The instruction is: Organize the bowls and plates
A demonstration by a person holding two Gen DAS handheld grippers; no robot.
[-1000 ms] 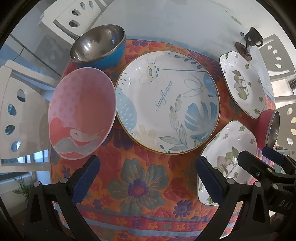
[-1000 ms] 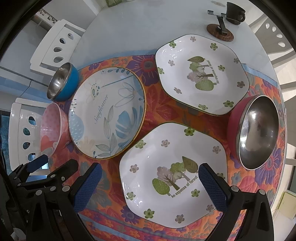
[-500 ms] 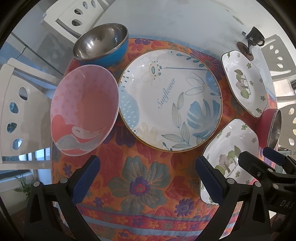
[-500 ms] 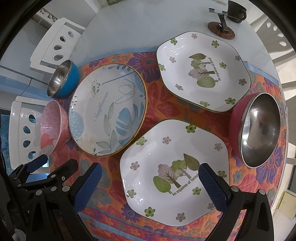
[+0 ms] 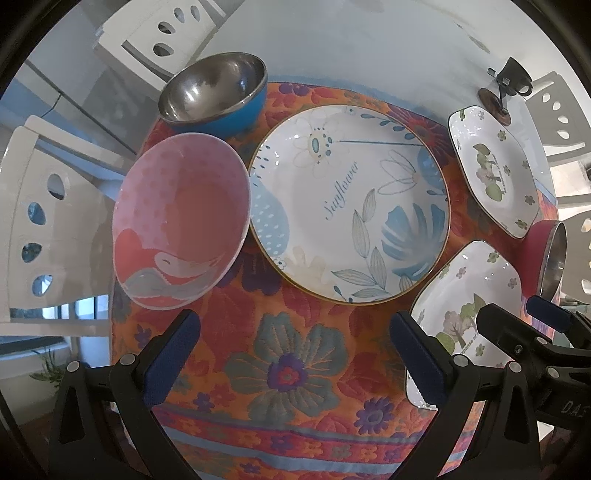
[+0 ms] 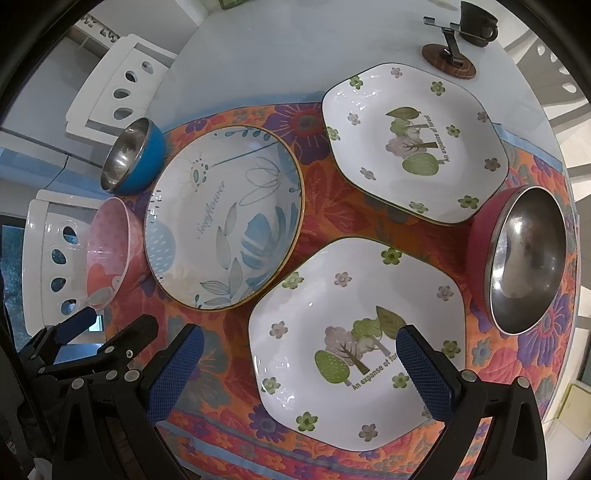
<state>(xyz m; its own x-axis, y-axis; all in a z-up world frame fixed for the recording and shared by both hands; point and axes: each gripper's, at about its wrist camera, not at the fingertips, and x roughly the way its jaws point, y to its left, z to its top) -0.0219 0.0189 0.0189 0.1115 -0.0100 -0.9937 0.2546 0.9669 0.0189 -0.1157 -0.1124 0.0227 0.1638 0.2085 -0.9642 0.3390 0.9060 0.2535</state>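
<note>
Orange quilted cloth [image 5: 295, 373] with big flowers covers the near part of the pale counter [image 5: 351, 48], and we take the round Sunflower plate [image 5: 349, 203] at its middle as our landmark. Our left gripper [image 5: 295, 354] hovers above bare cloth just in front of that plate, its 2 blue pads spread wide and empty. To the left of the plate, the rim of the pink patterned bowl [image 5: 181, 229] appears to overlap the plate's edge; we cannot tell whether they touch. Behind that bowl, at the plate's far left, stands the blue bowl with a steel inside [image 5: 214, 92], close against the pink one.

Our right gripper [image 6: 299, 367] is also released, holding nothing, with the pads spread over the near hexagonal forest plate [image 6: 354, 343], which lies to the right of the Sunflower plate and in front of it. We cannot say whether the pads touch it. The second hexagonal forest plate [image 6: 413, 144] lies to the right of the landmark and further back, near the first one. The red bowl with a steel inside [image 6: 524, 258] sits furthest right, against both hexagonal plates.

Beyond the cloth, past the far hexagonal plate, we see a dark cup [image 6: 476, 22] and a small stand on a round wooden base [image 6: 448, 61]. White chairs [image 5: 44, 221] ring the counter.
</note>
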